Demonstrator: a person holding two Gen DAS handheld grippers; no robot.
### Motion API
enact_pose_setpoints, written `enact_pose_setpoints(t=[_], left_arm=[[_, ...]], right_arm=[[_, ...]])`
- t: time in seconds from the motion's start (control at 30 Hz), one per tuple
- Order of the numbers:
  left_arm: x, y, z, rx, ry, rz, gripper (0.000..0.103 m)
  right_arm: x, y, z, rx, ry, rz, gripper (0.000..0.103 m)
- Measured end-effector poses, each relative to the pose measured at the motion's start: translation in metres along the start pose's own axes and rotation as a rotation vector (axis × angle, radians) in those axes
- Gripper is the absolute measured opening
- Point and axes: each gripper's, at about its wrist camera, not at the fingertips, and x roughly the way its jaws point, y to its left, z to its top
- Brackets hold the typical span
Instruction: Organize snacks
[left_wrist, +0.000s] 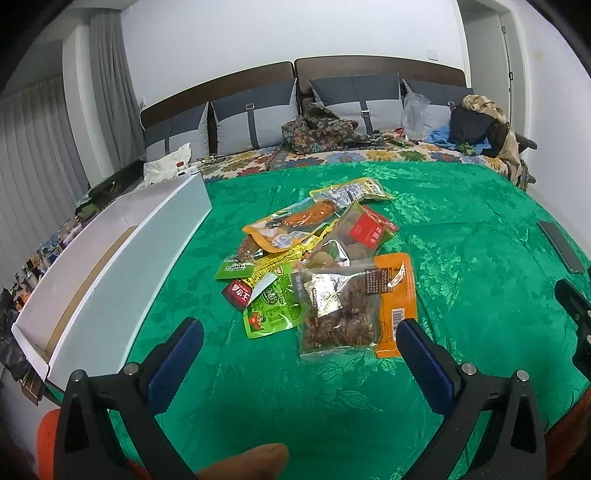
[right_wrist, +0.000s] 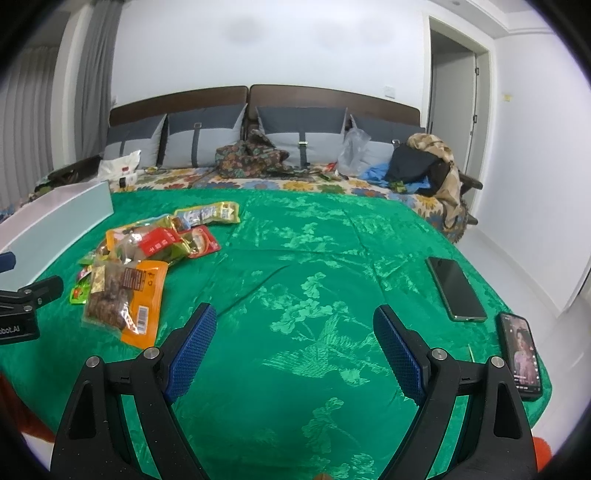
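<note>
Thumb: nearest the lens, bottom edge of left wrist view; tip only, rest hidden.
Left gripper: jaws spread wide, nothing between the blue pads; hovers over the green bedspread, pointing at the pile's near edge.
Right gripper: jaws wide, empty; aimed at bare cloth, well apart from the snacks.
Snack pile: loose overlapping heap mid-bed, in front of left gripper, to the left in right wrist view.
Clear nut bag: nearest pkt, lies on top, overlaps orange packet. Judged light, lumpy, film slippery and crinkly; contents prob. crushable.
Grip pt: judged best at the flat sealed edge nearest the jaws, not the bulged middle; light squeeze.
Green sachet: thin, limp; partly under the nut bag, so lift after it.
White box: open, just left of pile; likely destination, not confirmed.
Two phones: on cloth at right, near right gripper; keep clear.
Risk: bags slide on each other; one pkt per pick.
</note>
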Motion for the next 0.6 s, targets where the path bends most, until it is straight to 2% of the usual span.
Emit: enact_pose_setpoints(t=[0.6], left_arm=[[0.0028,0.0014,-0.0014,-0.002,0.013,0.006,0.103]], right_arm=[[0.0023,0.0020,-0.0024,-0.009,0.011,0.019,0.089]])
